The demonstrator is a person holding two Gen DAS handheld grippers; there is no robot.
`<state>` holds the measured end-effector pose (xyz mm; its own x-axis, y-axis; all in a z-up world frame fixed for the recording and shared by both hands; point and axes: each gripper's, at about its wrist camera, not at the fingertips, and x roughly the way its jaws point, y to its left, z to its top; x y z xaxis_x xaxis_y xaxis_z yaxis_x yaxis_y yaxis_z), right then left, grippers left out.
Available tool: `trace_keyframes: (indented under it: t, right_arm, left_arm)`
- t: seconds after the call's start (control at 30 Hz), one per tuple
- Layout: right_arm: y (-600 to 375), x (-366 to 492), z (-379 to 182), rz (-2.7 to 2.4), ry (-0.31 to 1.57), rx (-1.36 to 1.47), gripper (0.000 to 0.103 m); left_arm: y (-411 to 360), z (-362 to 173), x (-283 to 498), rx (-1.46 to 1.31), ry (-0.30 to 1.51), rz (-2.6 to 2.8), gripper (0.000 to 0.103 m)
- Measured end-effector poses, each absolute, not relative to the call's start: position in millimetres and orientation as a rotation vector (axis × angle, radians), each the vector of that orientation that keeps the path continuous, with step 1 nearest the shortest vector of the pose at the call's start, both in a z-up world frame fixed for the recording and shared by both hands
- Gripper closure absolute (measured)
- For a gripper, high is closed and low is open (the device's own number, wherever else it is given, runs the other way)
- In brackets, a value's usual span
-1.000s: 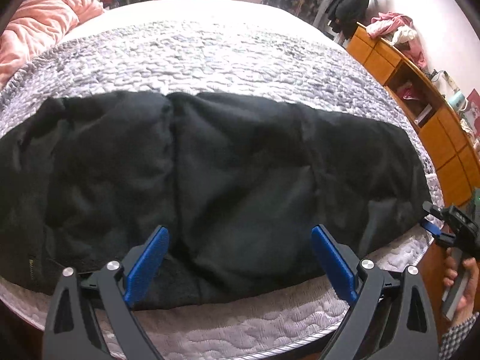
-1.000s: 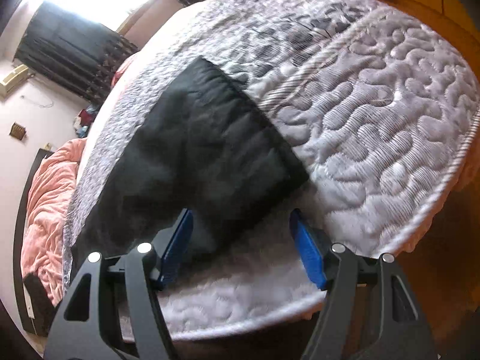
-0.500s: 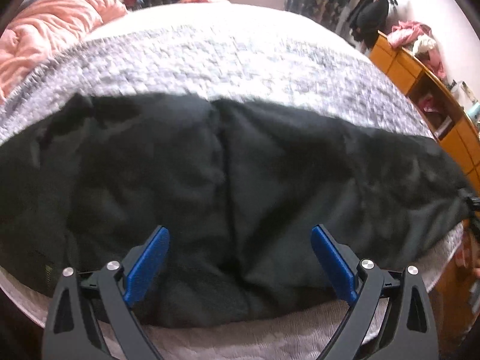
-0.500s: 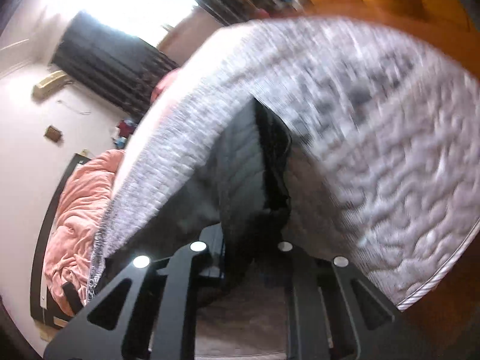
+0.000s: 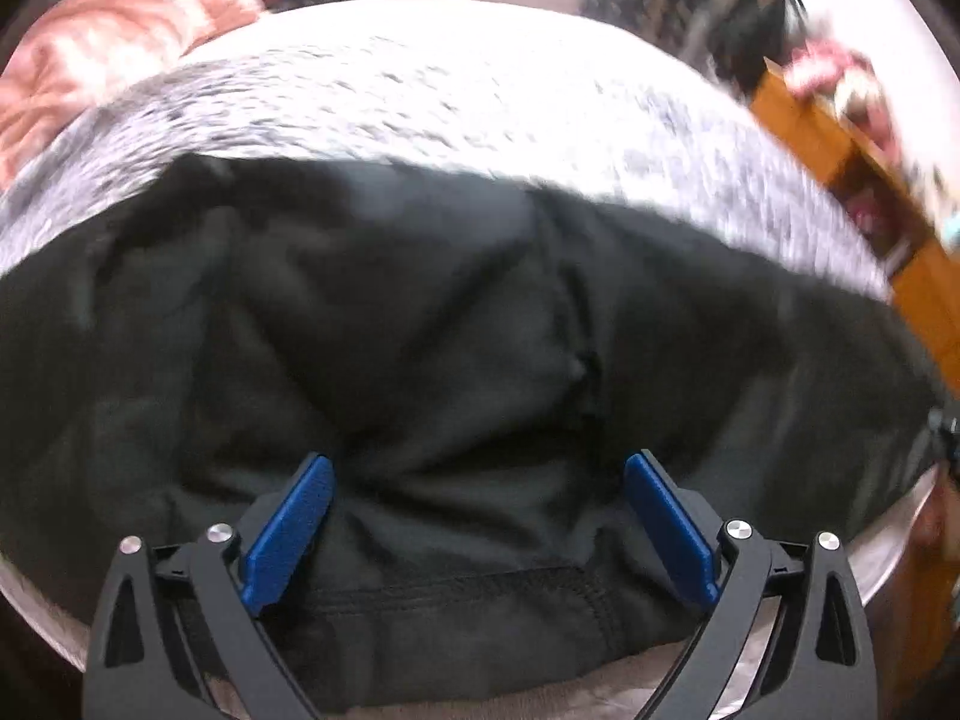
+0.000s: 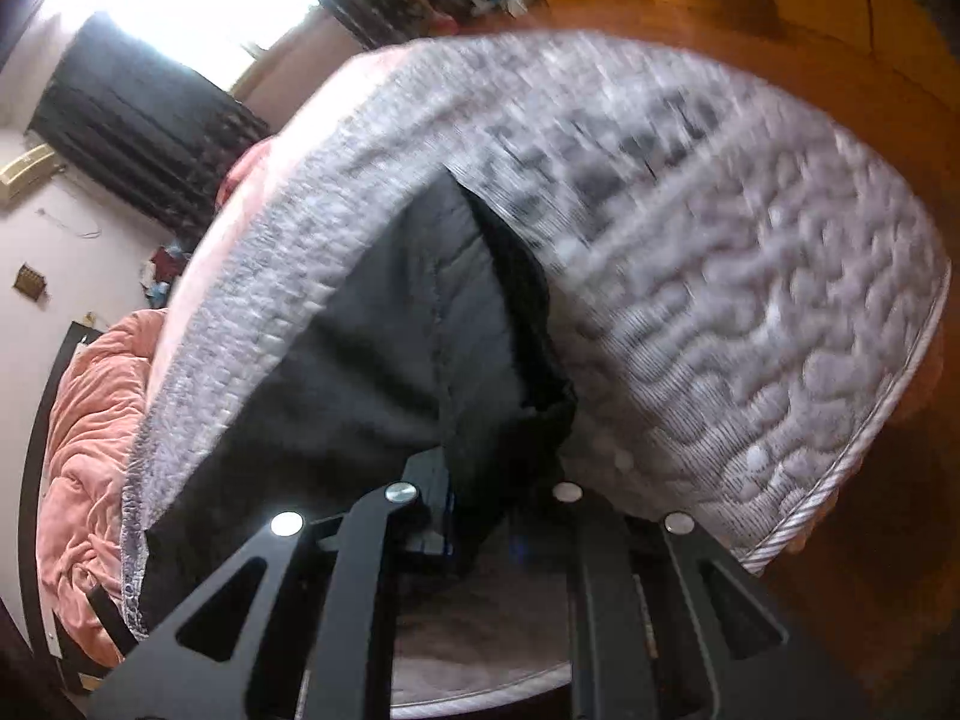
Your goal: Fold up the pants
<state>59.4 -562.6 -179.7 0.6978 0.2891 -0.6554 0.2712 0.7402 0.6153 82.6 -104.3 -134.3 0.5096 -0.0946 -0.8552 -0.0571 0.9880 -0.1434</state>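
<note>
Black pants (image 5: 420, 330) lie spread sideways across a grey quilted bed (image 5: 420, 108). My left gripper (image 5: 477, 516) is open, its blue pads straddling the near hem of the pants, low over the cloth. In the right wrist view my right gripper (image 6: 486, 516) is shut on the end of the pants (image 6: 420, 360), which bunches up and rises from the jaws. The pads are hidden by the cloth.
A pink blanket (image 5: 90, 48) lies at the far left of the bed. An orange wooden cabinet (image 5: 840, 150) stands along the right side. The mattress edge (image 6: 840, 480) with white piping runs close to my right gripper. Dark curtains (image 6: 138, 120) hang at the window.
My right gripper closed on the end of the pants and lifted it. My left gripper moved forward over the near hem, staying open.
</note>
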Motion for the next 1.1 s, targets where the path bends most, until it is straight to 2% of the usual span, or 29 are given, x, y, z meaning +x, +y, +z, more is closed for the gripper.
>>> trace_keyframes:
  t: [0.2, 0.33, 0.53, 0.8, 1.1]
  right_arm:
    - [-517.1, 50.9, -89.5, 0.128, 0.678, 0.628, 0.092]
    - [-453.7, 45.3, -33.0, 0.233, 0.612, 0.474, 0.092]
    - [-361.0, 42.7, 3.7, 0.355, 0.594, 0.277, 0.091]
    - [-247.5, 39.1, 2.5, 0.504, 0.663, 0.083, 0.091]
    - [-149.6, 47.3, -51.6, 0.573, 0.81, -0.066, 0.091]
  left_arm:
    - [-64.2, -101.8, 64.4, -0.205, 0.963, 0.021, 0.004]
    - [-35.8, -94.1, 50.0, -0.206, 0.939, 0.073, 0.004]
    - [4.7, -96.2, 36.6, -0.255, 0.942, 0.149, 0.004]
    - [60.3, -95.7, 15.6, -0.328, 0.913, 0.248, 0.004]
    - [85.7, -97.2, 6.5, -0.385, 0.909, 0.268, 0.004]
